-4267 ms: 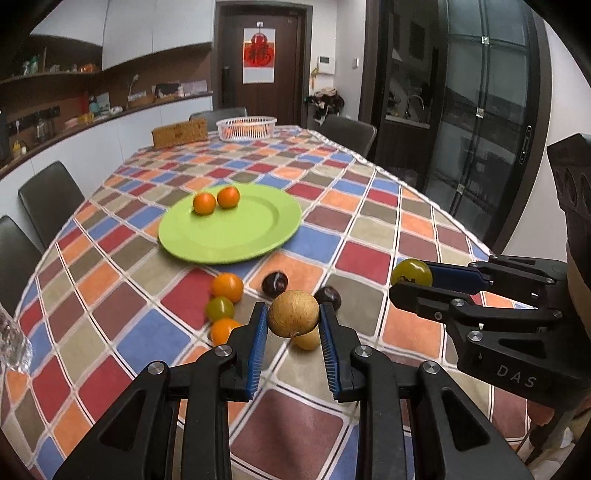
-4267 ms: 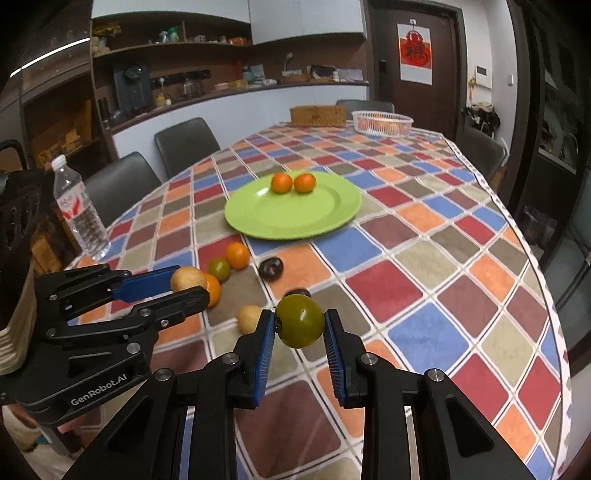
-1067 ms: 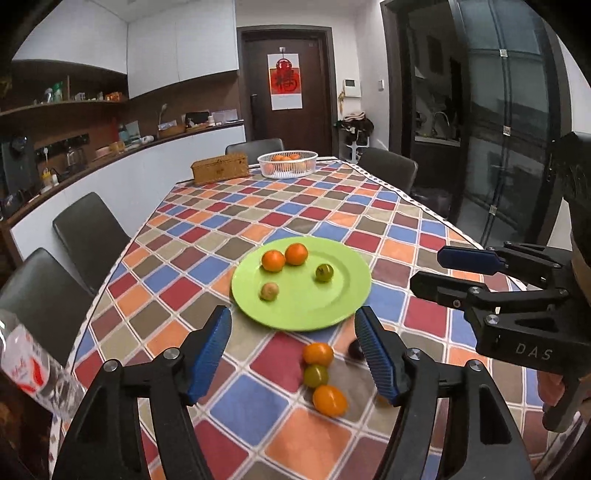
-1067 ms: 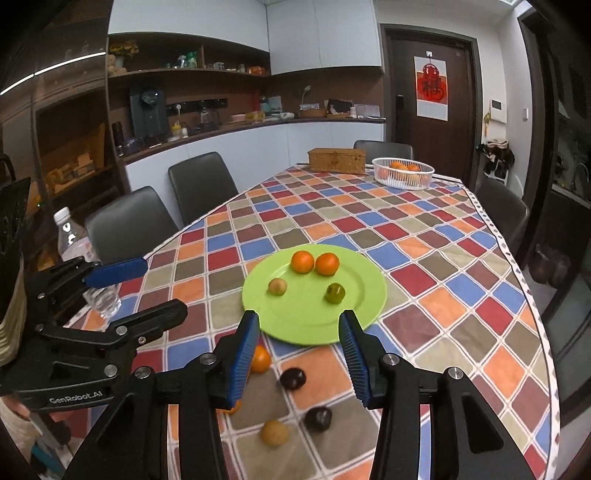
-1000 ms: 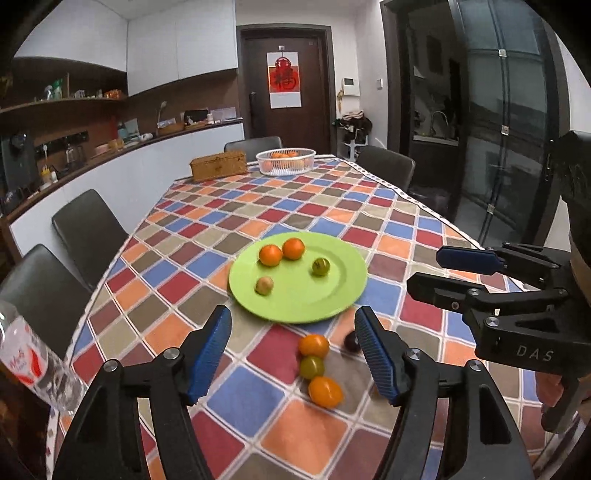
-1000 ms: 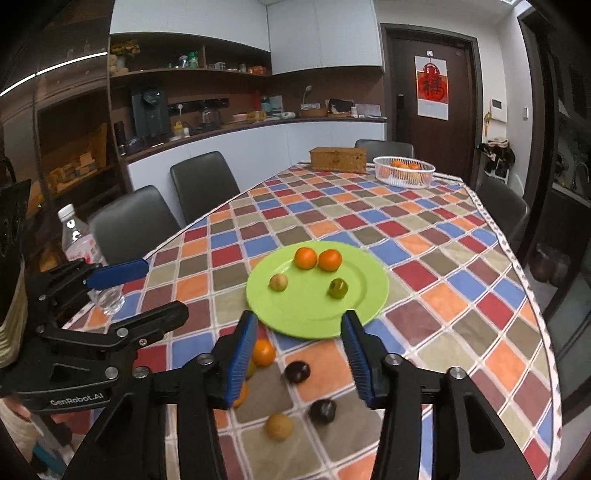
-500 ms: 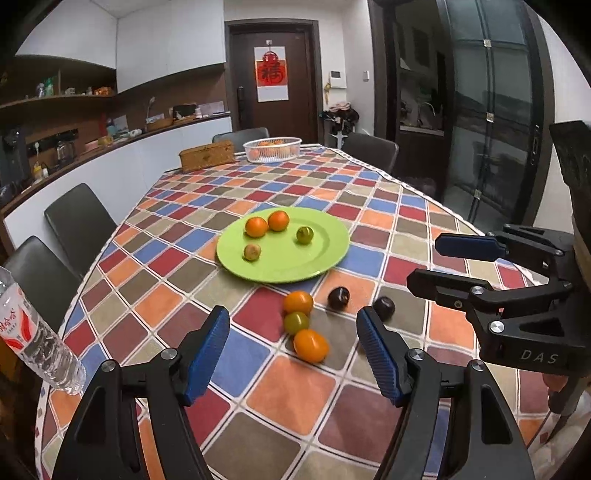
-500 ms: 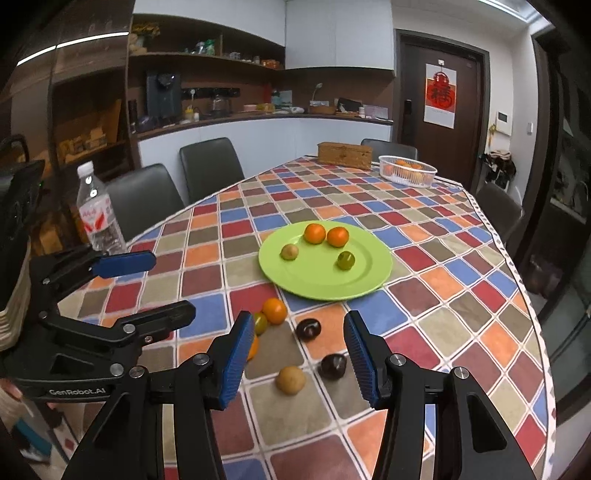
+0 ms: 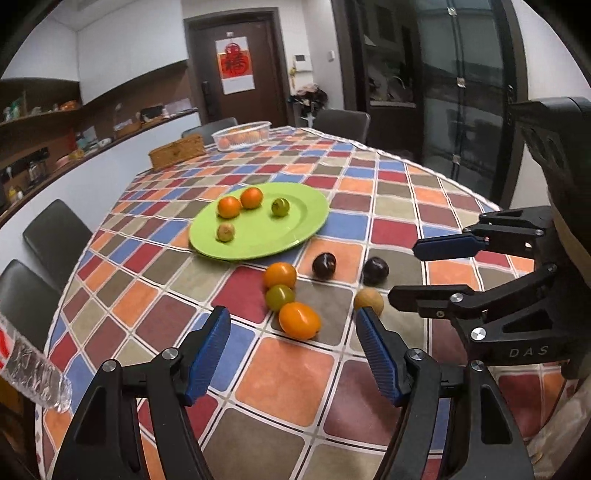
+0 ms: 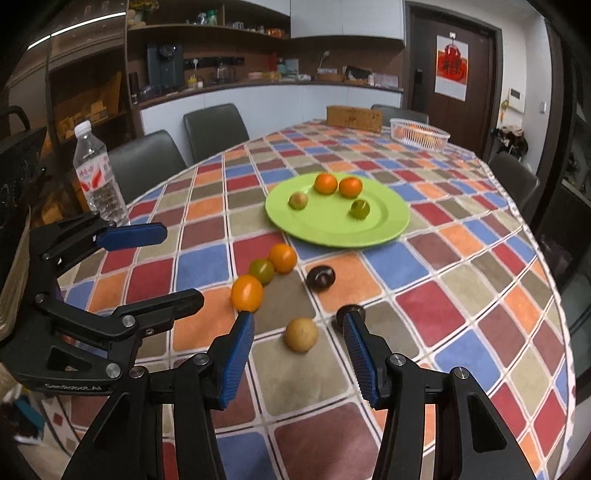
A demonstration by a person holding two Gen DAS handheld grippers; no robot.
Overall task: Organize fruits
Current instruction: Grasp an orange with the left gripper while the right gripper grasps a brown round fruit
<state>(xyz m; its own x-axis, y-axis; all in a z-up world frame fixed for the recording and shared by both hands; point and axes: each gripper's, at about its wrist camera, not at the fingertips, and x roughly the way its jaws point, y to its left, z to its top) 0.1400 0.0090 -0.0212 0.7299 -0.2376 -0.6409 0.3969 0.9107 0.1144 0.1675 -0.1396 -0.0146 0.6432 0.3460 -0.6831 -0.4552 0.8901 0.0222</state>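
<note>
A green plate [image 9: 295, 236] holding four fruits sits mid-table, well clear of the tablecloth [image 10: 461, 314] edge curving at right. Six loose fruits lie just before the plate; bare cloth lies nearer. The left gripper [image 9: 293, 332] and right gripper [image 10: 298, 334] both gape, empty. Since a second ago both have sunk closer to the loose fruits; the left jaws narrowed slightly.

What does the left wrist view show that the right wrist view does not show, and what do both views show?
Only the left wrist view shows the dark glass doors. Only the right wrist view shows the water bottle whole, with its cap, and the wall shelves. Both show the green plate holding four fruits, six fruits loose on the checked tablecloth, and the white basket.
</note>
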